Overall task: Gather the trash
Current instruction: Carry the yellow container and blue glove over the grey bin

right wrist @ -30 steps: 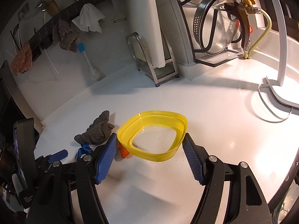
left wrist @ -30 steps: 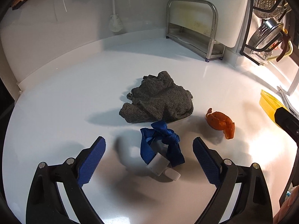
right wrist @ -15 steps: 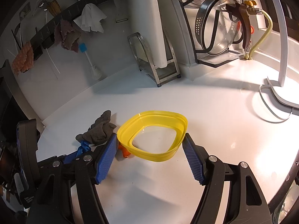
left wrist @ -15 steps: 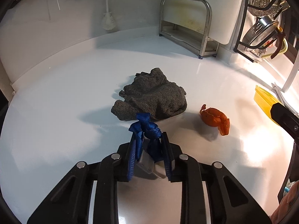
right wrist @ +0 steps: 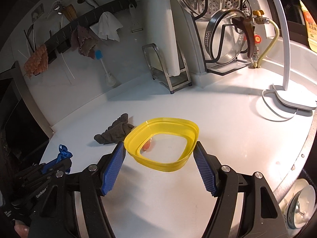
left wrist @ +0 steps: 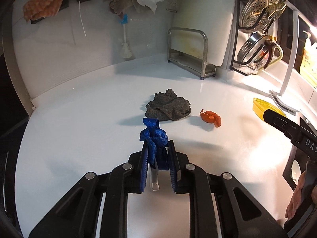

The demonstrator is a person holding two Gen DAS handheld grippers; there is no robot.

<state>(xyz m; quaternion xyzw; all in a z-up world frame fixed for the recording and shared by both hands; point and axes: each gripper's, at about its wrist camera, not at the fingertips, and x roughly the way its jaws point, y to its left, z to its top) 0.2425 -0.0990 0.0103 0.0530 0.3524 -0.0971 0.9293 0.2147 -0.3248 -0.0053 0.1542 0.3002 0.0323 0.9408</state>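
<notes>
On the glossy white desk (left wrist: 83, 119) we see our left hand-held gripper (left wrist: 157, 152) clamped on a knotted blue fabric strap (left wrist: 154, 136), with a crumpled grey cloth (left wrist: 168, 108) and orange scrap (left wrist: 211, 117) ahead of it. Our right hand-held gripper (right wrist: 159, 151) holds a translucent yellow plastic container (right wrist: 162, 138) between its spread fingers.

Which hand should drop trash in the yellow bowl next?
Left. Its tongs already pinch the blue ribbon; the right tongs are busy holding the yellow bowl.
</notes>
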